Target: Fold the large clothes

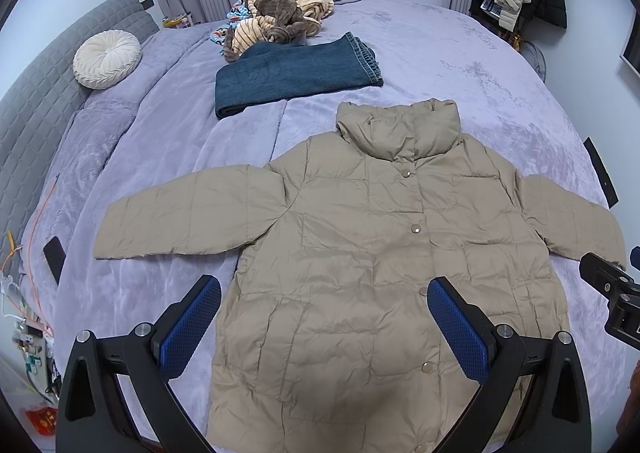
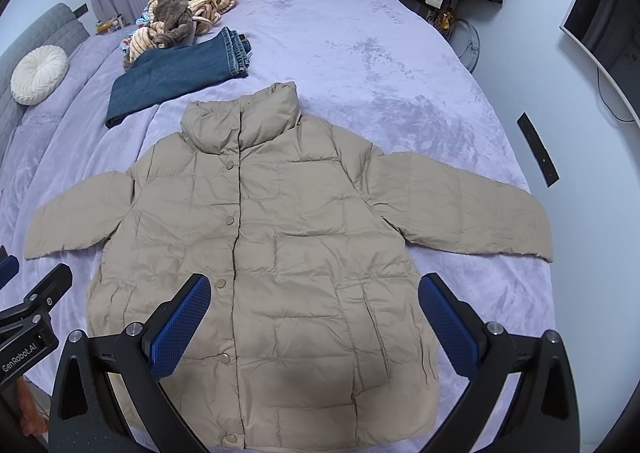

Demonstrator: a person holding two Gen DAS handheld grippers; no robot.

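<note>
Item: tan puffer jacket (image 1: 360, 253), front up, snapped shut, sleeves spread toward 9 and 3 o'clock, flat on the lilac bed (image 1: 460, 65). Folded jeans (image 1: 296, 73) lie beyond its collar, at 11 o'clock. Left hand-held gripper (image 1: 324, 329) and right hand-held gripper (image 2: 314, 325): both spread wide, empty, above the hem. Likely light, soft, slippery, springy; take sleeve cuffs or hem corners.

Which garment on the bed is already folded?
The blue jeans, a neat flat stack behind the beige puffer jacket; the jacket lies spread open-armed, and the striped pile is crumpled.
</note>
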